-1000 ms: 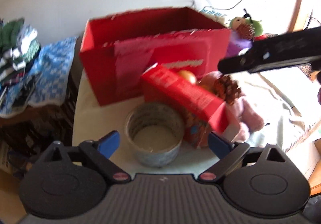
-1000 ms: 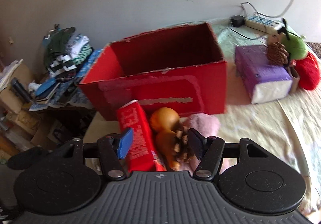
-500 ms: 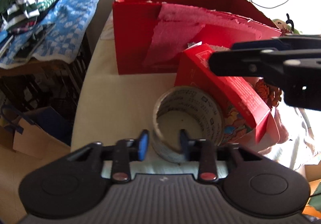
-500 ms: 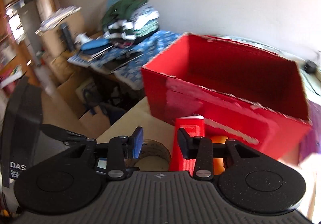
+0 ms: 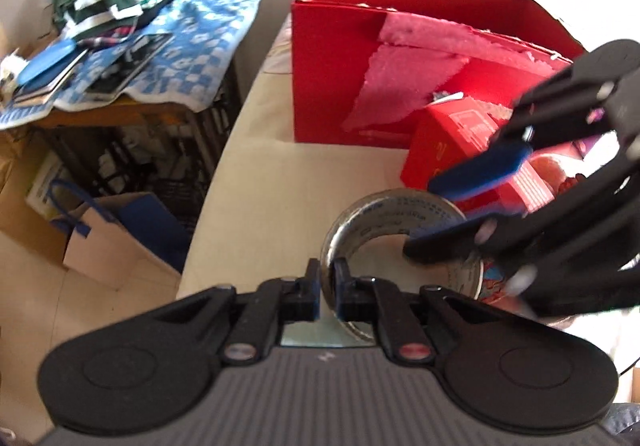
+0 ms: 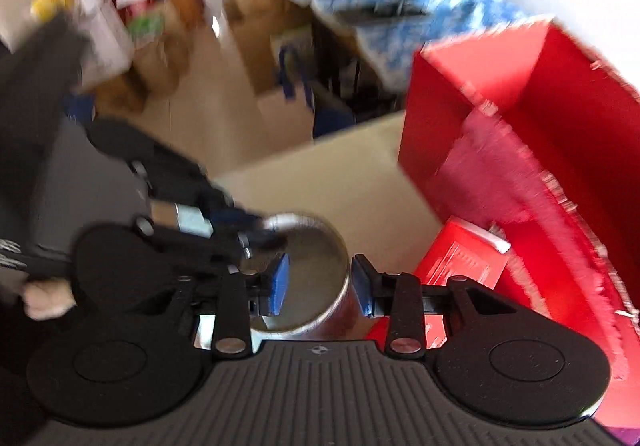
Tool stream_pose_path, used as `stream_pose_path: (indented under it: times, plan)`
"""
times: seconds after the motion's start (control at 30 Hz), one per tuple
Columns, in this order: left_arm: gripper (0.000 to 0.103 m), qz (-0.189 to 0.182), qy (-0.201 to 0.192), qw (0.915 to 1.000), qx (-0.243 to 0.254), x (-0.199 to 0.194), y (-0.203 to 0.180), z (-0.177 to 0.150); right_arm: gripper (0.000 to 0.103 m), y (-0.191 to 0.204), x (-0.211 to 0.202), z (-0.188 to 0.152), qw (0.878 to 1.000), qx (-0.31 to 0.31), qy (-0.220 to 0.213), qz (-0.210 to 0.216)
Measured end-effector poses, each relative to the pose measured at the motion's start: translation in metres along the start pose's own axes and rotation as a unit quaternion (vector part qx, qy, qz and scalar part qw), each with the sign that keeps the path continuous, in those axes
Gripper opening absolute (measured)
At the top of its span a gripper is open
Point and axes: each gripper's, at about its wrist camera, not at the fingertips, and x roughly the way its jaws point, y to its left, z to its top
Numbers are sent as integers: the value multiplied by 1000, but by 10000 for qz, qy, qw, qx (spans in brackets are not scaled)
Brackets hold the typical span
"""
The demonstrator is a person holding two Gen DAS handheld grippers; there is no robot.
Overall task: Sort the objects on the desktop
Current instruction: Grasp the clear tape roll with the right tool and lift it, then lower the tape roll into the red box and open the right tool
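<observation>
A wide roll of clear tape (image 5: 384,222) stands on the cream table. My left gripper (image 5: 327,286) is shut on the roll's near wall, one finger inside and one outside. My right gripper (image 6: 320,282) is open and straddles the roll's (image 6: 312,258) opposite wall; it also shows in the left wrist view (image 5: 468,202). A small red carton (image 5: 460,142) lies just behind the roll, in front of the big open red box (image 5: 360,58). The right wrist view is blurred.
A side table with a blue checked cloth (image 5: 180,42), books and folded clothes stands left of the table. A paper bag with blue handles (image 5: 108,242) sits on the floor below. The table's left edge (image 5: 224,166) is near the roll.
My left gripper has closed onto the wall of the tape roll. My right gripper has swung left and down from the carton to the roll.
</observation>
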Motion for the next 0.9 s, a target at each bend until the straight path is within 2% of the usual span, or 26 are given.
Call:
stream_pose_path:
  times: [0.07, 0.1, 0.13, 0.23, 0.33, 0.43, 0.57, 0.7, 0.83, 0.9]
  plan:
    - [7, 119, -20, 9999, -31, 0, -4, -2, 27, 3, 13, 0, 9995, -119, 259, -132]
    - [7, 175, -22, 9998, -68, -1, -5, -2, 22, 4, 15, -1, 9994, -170, 227, -193]
    - [7, 232, -25, 9997, -106, -1, -7, -2, 12, 3, 16, -1, 9994, -138, 234, -202]
    - [6, 356, -87, 9990, -253, -9, -9, 2, 11, -1, 13, -3, 9998, -3, 173, -114]
    - [6, 465, -331, 9980, -285, -29, -14, 17, 11, -5, -8, -3, 9999, 74, -119, -100]
    - [6, 515, -723, 9960, -118, -53, -23, 45, 11, -21, -45, 2, 9976, 322, -586, -186]
    - [6, 398, -1142, 9925, 170, -68, -37, 96, 12, -58, -93, 16, 9886, 838, -1192, -388]
    - [6, 401, -1442, 9872, 550, -61, -53, 149, 11, -92, -113, 31, 9778, 1196, -1545, -762]
    - [6, 226, -1334, 9878, 766, -32, -56, 190, 9, -121, -102, 42, 9718, 1517, -1447, -1082]
    - [6, 177, -1192, 9890, 857, -14, -53, 203, 8, -133, -92, 44, 9694, 1726, -1347, -1111]
